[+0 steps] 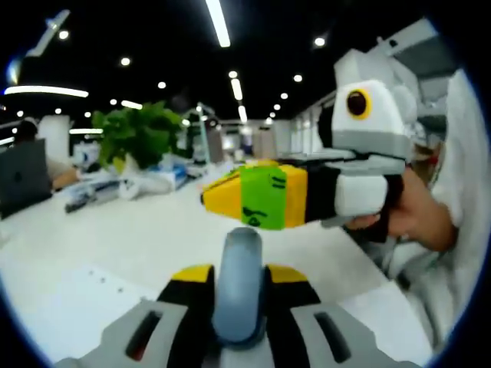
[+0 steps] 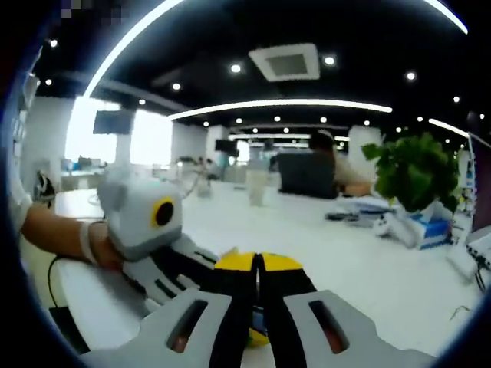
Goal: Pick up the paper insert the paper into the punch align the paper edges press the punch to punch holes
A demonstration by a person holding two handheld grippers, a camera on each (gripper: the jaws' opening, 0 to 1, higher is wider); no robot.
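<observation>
The left hand-held gripper (image 1: 239, 270) looks like moulded plastic: matt grey shells, black arms, yellow tips, closed on a smooth, slightly glossy blue-grey part. Just ahead of it, the right hand-held gripper (image 1: 230, 198) has the same plastic with a green label on its yellow tip. Beneath both, the desk (image 1: 130, 238) is smooth, white, faintly shiny; matt paper (image 1: 73, 303) lies to the left.

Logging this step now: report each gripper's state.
Left gripper: shut on a rounded grey-blue handle.
Right gripper: shut, yellow-tipped fingers together; holding anything cannot be told.
</observation>
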